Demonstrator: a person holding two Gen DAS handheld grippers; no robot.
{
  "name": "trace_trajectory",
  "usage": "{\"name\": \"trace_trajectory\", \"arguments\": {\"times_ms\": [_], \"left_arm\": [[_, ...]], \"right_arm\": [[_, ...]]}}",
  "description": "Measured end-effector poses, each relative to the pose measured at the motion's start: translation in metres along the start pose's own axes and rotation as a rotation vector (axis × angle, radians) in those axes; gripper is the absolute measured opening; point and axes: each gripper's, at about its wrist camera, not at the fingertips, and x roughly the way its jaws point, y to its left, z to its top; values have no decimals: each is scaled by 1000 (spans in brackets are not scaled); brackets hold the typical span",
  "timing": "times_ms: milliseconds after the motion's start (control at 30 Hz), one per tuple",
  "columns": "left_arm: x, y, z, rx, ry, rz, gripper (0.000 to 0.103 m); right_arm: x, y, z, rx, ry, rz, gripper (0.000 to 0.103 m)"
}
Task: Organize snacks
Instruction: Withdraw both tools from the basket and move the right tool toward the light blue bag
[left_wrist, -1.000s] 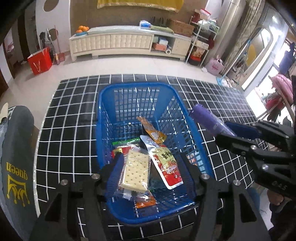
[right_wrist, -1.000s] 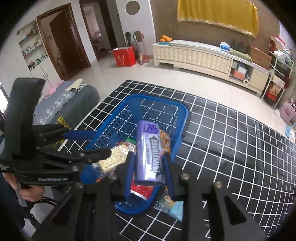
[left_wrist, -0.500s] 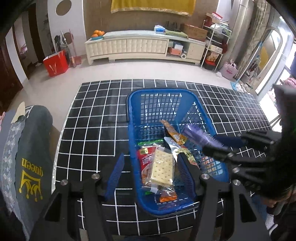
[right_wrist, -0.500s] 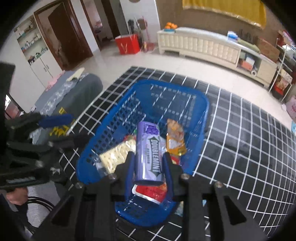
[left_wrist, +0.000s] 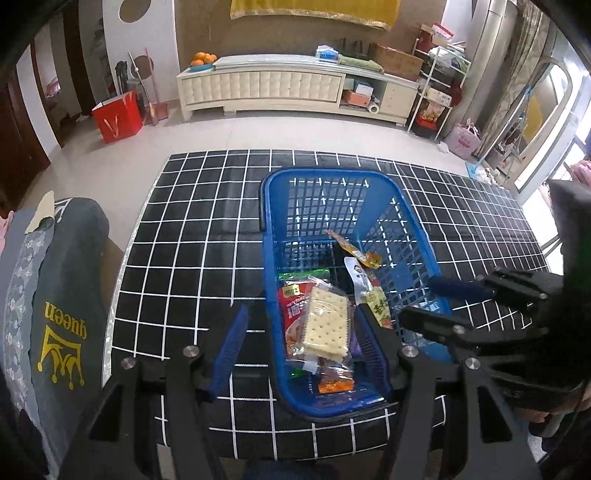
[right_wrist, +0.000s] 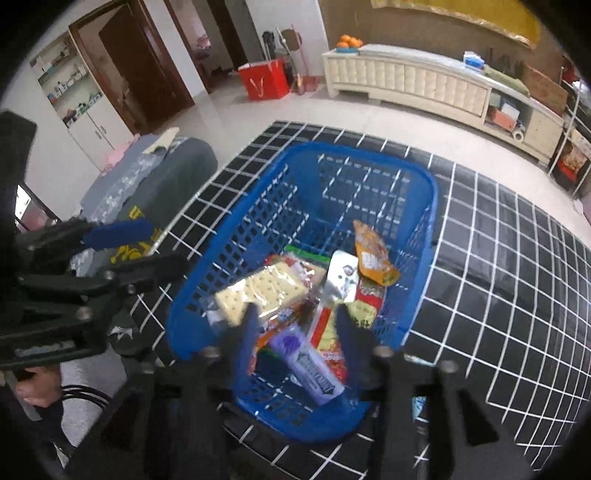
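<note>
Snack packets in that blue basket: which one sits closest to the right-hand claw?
The purple gum pack, lying right between the open right gripper's fingertips at the basket's near end. The cracker pack and orange pouch lie farther in.

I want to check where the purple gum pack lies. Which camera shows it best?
The right wrist view: the purple gum pack lies whole in the blue basket. The left wrist view shows only a purple sliver behind the crackers.

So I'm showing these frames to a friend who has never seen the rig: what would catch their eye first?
Most likely the bright blue plastic basket standing on the black tablecloth with a white grid, half full of snack packets. On top lies a clear-wrapped pack of pale square crackers, and near the basket's close end a purple Doublemint gum pack sits between the open jaws of the right gripper.
</note>
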Motion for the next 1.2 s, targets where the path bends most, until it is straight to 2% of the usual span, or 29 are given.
{"name": "trace_trajectory", "arguments": {"times_ms": [100, 500, 600, 733, 867, 1000, 1200], "left_arm": [[-12, -7, -2, 3, -16, -1, 58], [-65, -63, -22, 88, -88, -20, 58], [-76, -82, -30, 121, -110, -13, 63], [-88, -105, -41, 148, -138, -9, 64], [-88, -128, -56, 162, -148, 2, 65], [-78, -148, -70, 159, -116, -2, 65], [-53, -160, -88, 119, -78, 27, 65]], "right_arm": [[-24, 2, -5, -5, -43, -31, 66], [-112, 10, -38, -12, -168, -153, 68], [-127, 5, -48, 15, -185, -175, 69], [-148, -6, -66, 45, -206, -194, 72], [-156, -15, -84, 65, -208, -219, 74], [-153, -26, -100, 71, -185, -226, 74], [-140, -51, -122, 146, -142, -188, 75]]}}
